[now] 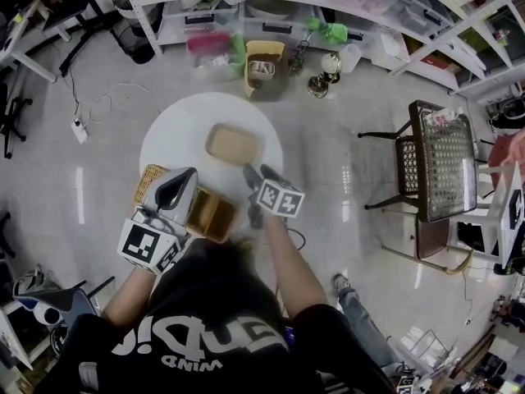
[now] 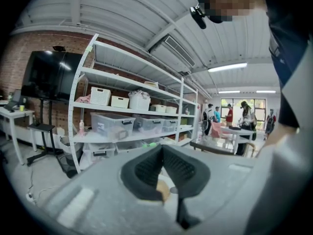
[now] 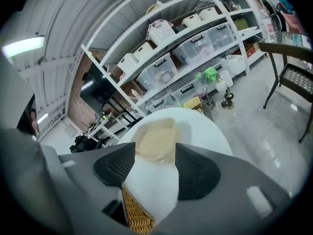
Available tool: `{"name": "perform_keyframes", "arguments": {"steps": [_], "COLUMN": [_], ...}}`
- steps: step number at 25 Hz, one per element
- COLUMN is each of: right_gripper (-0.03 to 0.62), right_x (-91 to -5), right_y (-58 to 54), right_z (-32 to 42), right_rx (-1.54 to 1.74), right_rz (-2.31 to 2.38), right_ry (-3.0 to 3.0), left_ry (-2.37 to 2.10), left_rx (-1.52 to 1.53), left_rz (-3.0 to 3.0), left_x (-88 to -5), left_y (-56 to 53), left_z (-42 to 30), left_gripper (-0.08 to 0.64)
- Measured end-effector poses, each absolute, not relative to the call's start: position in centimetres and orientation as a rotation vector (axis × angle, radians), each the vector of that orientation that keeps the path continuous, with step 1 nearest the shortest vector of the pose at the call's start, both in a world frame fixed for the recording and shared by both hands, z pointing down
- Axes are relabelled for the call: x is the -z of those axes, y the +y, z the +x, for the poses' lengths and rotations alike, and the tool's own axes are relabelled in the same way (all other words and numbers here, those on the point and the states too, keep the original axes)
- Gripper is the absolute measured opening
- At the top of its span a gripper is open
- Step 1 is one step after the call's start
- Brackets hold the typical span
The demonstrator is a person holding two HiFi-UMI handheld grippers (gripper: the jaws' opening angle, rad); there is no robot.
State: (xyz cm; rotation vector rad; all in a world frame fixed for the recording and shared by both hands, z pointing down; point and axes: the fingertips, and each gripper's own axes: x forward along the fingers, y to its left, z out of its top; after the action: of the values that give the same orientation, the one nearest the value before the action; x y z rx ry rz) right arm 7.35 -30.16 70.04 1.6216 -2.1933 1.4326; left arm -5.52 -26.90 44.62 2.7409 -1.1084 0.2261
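small white "wind", upside down, beneath larger partly hidden letters on the person's black shirt (image 1: 205, 345)

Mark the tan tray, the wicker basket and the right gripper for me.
tan tray (image 1: 234, 144), head view, middle of its bare floor.
wicker basket (image 1: 150, 180), head view, its woven rim.
right gripper (image 1: 260, 174), head view, between its open fingertips.

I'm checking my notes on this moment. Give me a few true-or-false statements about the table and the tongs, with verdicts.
1. The right tongs stand open with nothing gripped. True.
2. The tan tray lies on the round white table. True.
3. The woven basket stands on the floor. False: it sits on the table, at its left edge.
4. The left tongs gape wide open. False: their tips meet.
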Motion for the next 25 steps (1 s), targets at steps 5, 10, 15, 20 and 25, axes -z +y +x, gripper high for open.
{"name": "perform_keyframes", "arguments": {"steps": [5, 10, 15, 20, 25], "right_gripper": [0.25, 0.239, 0.225, 0.2, 0.149], "right_x": [-72.0, -73.2, -74.1, -74.4, -74.2], "right_y": [-31.2, -31.7, -31.7, -31.7, -31.7], "right_z": [7.0, 6.3, 5.9, 5.6, 5.5], "right_rx": [-1.505, -1.581, -1.651, -1.714, -1.748], "right_rz": [1.62, 1.59, 1.605, 1.581, 1.575], "right_ry": [-2.149, -2.146, -2.12, -2.126, -2.133], "left_ry": [-1.137, -1.157, -1.156, -1.162, -1.168], "left_rx": [-0.248, -0.26, -0.274, -0.279, -0.28], "left_rz": [2.714, 2.698, 2.695, 2.682, 2.682], "left_x": [-45.4, -46.0, -46.6, -46.8, -46.7], "left_y": [-27.6, -27.8, -27.9, -27.9, -27.9], "left_z": [-6.6, -7.3, -7.8, -7.9, -7.7], "left_gripper": [0.002, 0.002, 0.002, 0.002, 0.002]}}
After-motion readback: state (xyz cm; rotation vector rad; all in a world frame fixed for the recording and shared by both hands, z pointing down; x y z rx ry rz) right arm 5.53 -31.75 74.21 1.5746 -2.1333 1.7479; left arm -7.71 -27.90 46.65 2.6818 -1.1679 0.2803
